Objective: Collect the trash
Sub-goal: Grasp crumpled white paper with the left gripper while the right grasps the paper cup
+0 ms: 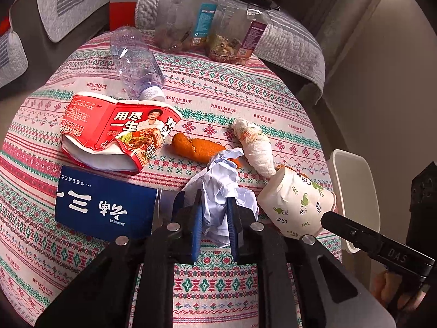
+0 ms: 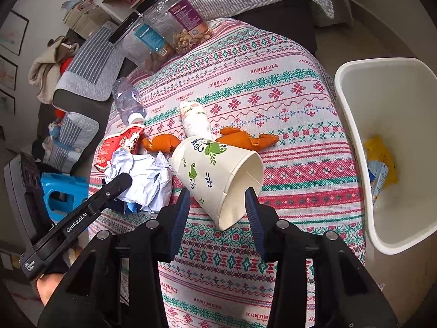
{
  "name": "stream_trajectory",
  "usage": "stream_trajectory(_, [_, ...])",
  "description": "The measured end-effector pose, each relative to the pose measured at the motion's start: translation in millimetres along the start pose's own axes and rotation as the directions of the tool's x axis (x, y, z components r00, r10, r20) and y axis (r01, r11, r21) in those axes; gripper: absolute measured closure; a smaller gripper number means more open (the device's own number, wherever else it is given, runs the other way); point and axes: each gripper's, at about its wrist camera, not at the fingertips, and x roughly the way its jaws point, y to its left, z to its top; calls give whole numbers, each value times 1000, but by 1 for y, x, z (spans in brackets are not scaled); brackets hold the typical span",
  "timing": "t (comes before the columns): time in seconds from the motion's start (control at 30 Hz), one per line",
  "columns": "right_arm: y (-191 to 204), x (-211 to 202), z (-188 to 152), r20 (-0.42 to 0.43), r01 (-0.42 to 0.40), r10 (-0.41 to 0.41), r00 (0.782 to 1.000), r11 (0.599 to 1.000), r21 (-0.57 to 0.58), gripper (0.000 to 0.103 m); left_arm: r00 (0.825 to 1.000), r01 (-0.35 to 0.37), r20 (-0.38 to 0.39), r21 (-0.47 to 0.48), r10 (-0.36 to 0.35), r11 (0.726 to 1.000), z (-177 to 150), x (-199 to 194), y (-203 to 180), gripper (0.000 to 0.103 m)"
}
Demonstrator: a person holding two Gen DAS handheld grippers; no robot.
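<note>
A: While the paper cup [image 2: 218, 180] lies on its side on the tabletop [image 2: 286, 87], where does its mouth point?
B: Toward the right claw [image 2: 218, 205], whose pads flank the rim without touching.
A: And the left claw [image 1: 214, 213]?
B: Clamped on crumpled paper [image 1: 218, 191]. Only the right view shows inside the white bin [image 2: 352, 114].

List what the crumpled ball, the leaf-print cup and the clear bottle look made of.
Crumpled ball: thin white paper, matte, with sharp creases.
Leaf-print cup: paper, matte white, printed, with a wall seam and a dented rim.
Clear bottle: thin see-through plastic, glossy, ribbed and crushed, probably PET.
</note>
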Motion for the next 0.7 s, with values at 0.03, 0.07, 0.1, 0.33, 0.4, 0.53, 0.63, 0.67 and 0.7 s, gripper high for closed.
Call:
stream_trajectory(0.03, [1,1,0,-1,-5,5,1000,1000,1,66,1000,14,4,-10,-14,1000,0,-3,1,87])
stream_trajectory(0.07, [1,2,0,-3,-7,7,1000,1000,2,67,1000,29,6,-19,-29,999,-1,-6,1,87])
stream_trajectory(0.1, [1,3,0,-4,-4,5,1000,1000,3,68,999,40,8,-25,-40,999,-1,-8,2,87])
stream_trajectory(0.33, [13,10,-3,-10,-3,3,1000,1000,-29,94,999,52,13,-18,-52,998,-7,-15,-6,87])
stream_trajectory(0.4, [18,5,-3,6,-5,5,1000,999,-44,98,998,56,16,-12,-56,998,-7,-18,-8,87])
stream_trajectory(0.53, [22,-7,-3,34,-24,26,999,997,-68,100,997,69,34,-14,-68,998,-7,-25,-10,87])
stream_trajectory(0.63, [19,-13,-1,40,-31,34,999,998,-59,100,996,73,46,-15,-72,997,-6,-29,-12,87])
stream_trajectory(0.67, [19,-15,-2,47,-29,32,998,998,-59,100,996,75,48,-13,-74,997,-7,-31,-13,87])
stream_trajectory(0.7, [19,-20,-1,58,-28,31,998,998,-62,100,996,78,49,-11,-78,997,-8,-32,-14,87])
